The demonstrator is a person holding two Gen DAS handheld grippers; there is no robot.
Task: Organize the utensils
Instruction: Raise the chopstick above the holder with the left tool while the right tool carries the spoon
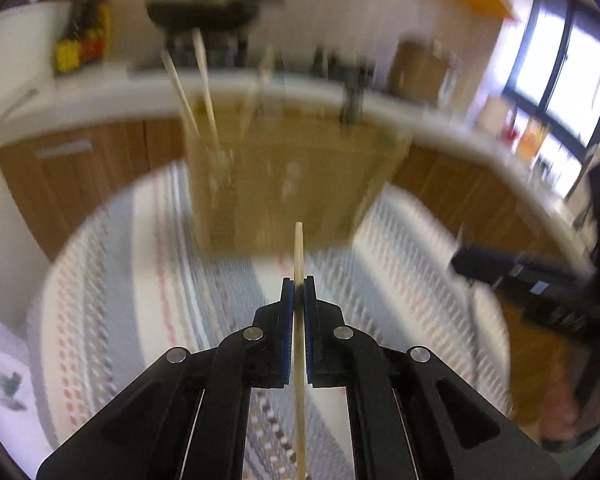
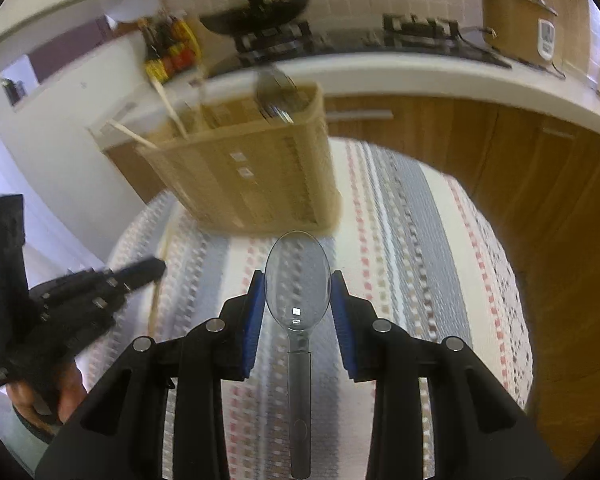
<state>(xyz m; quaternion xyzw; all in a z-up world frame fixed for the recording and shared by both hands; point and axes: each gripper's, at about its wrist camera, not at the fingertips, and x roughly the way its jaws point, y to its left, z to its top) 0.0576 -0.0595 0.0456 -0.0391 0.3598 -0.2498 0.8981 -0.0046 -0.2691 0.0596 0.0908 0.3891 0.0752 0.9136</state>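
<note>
My left gripper (image 1: pixel 299 286) pinches a chopstick (image 1: pixel 298 256), right gripper (image 2: pixel 298 280) clasps a clear spoon (image 2: pixel 298 276), both short of the holder (image 2: pixel 252 176) on the table; next, drop each into its compartment.

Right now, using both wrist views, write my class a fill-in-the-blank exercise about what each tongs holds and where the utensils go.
1. The left tongs are shut on a single wooden ____.
2. The right tongs grip a clear plastic ____ by the sides of its bowl.
3. The utensil holder stands on a ____ cloth.
4. A metal spoon stands inside the ____.

Missing words: chopstick; spoon; striped; utensil holder
</note>
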